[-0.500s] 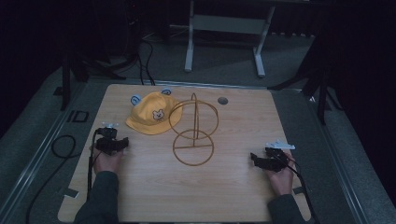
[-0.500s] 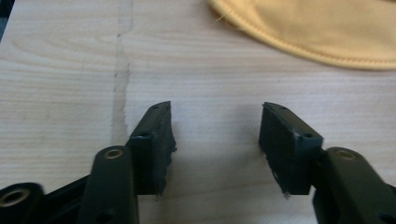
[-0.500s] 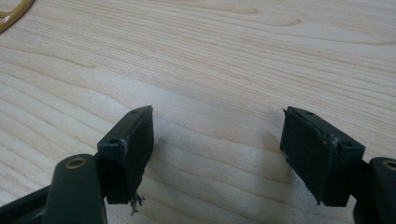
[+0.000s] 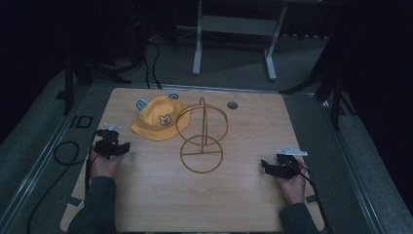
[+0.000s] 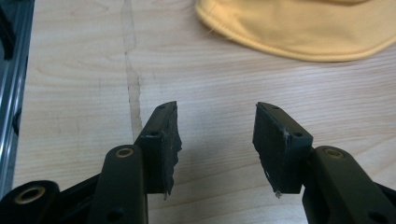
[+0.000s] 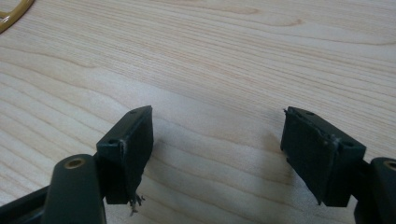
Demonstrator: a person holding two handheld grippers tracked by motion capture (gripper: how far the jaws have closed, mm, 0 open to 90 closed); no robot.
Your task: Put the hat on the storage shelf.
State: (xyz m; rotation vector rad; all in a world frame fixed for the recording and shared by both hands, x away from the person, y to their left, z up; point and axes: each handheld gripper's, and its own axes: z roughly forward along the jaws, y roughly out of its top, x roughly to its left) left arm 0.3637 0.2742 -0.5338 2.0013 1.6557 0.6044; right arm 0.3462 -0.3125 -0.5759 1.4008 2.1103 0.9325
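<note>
A yellow child's hat (image 4: pixel 157 123) with a bear face lies on the wooden table (image 4: pixel 243 122), at the back left. Right of it stands a gold wire stand (image 4: pixel 202 141) with a round base and a ring on top. My left gripper (image 4: pixel 121 147) rests at the table's left side, open, with bare wood between its jaws. In the left gripper view the hat's brim (image 5: pixel 299 32) lies ahead of the left gripper (image 5: pixel 215 126). My right gripper (image 4: pixel 267 167) rests at the right front, open and empty. The right gripper view shows the right gripper (image 6: pixel 217 128) over bare wood, with the stand's base (image 6: pixel 14 11) at top left.
A small grey round hole (image 4: pixel 232 105) sits near the table's back edge. Two blue-and-white ear pieces (image 4: pixel 141 103) lie by the hat. A black cable (image 4: pixel 63 153) loops on the floor left of the table. A white metal frame (image 4: pixel 234 29) stands behind the table.
</note>
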